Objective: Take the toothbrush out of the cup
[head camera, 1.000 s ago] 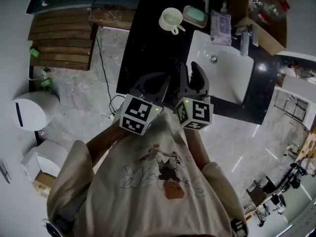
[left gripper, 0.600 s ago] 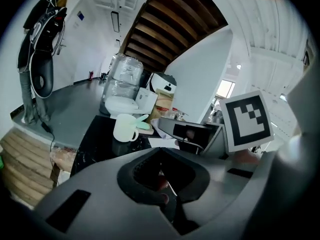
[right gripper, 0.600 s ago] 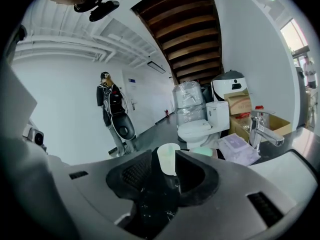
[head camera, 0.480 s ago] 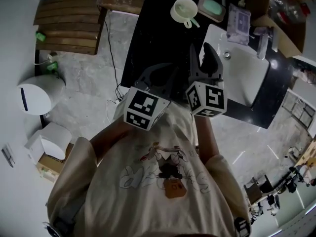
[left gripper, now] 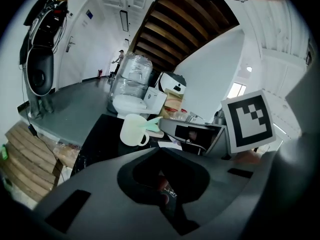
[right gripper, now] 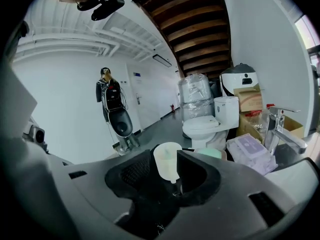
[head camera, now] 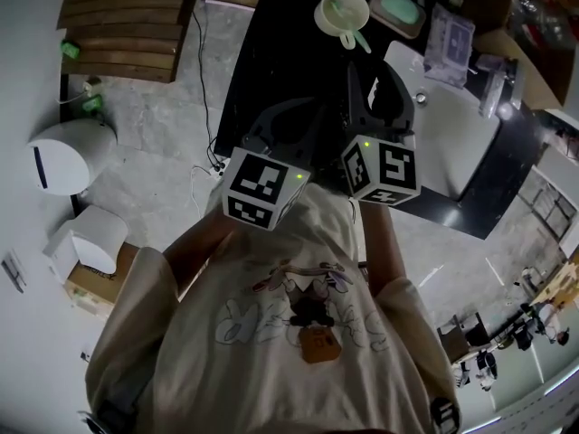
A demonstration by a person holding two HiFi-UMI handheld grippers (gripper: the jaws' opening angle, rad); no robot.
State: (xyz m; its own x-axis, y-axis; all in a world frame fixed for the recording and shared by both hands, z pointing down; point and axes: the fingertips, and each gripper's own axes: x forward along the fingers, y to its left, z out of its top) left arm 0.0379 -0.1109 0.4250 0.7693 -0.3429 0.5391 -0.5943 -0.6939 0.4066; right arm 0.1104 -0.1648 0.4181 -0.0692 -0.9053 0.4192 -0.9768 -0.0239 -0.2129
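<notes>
A pale cup [head camera: 342, 12] stands at the far end of the black counter [head camera: 271, 70], a green toothbrush [head camera: 355, 34] leaning out of it. In the left gripper view the cup [left gripper: 132, 130] and toothbrush [left gripper: 151, 124] lie ahead, well apart from the jaws. My left gripper [head camera: 289, 123] [left gripper: 160, 151] is shut, with its tips together. The jaws of my right gripper [head camera: 373, 80] [right gripper: 164, 154] are opening with nothing between them. The distant cup [right gripper: 166, 165] shows through their gap.
Beside the cup lie a soap dish [head camera: 398, 7] and a pack of wipes [head camera: 450, 36]. A white sink [head camera: 452, 125] with a tap [head camera: 499, 93] fills the counter's right. On the floor at left are a wooden pallet [head camera: 127, 25], a white bin [head camera: 68, 156] and a cable [head camera: 201, 70].
Both grippers have moved forward over the counter toward the cup. The right jaws have spread wider. The left jaws look the same.
</notes>
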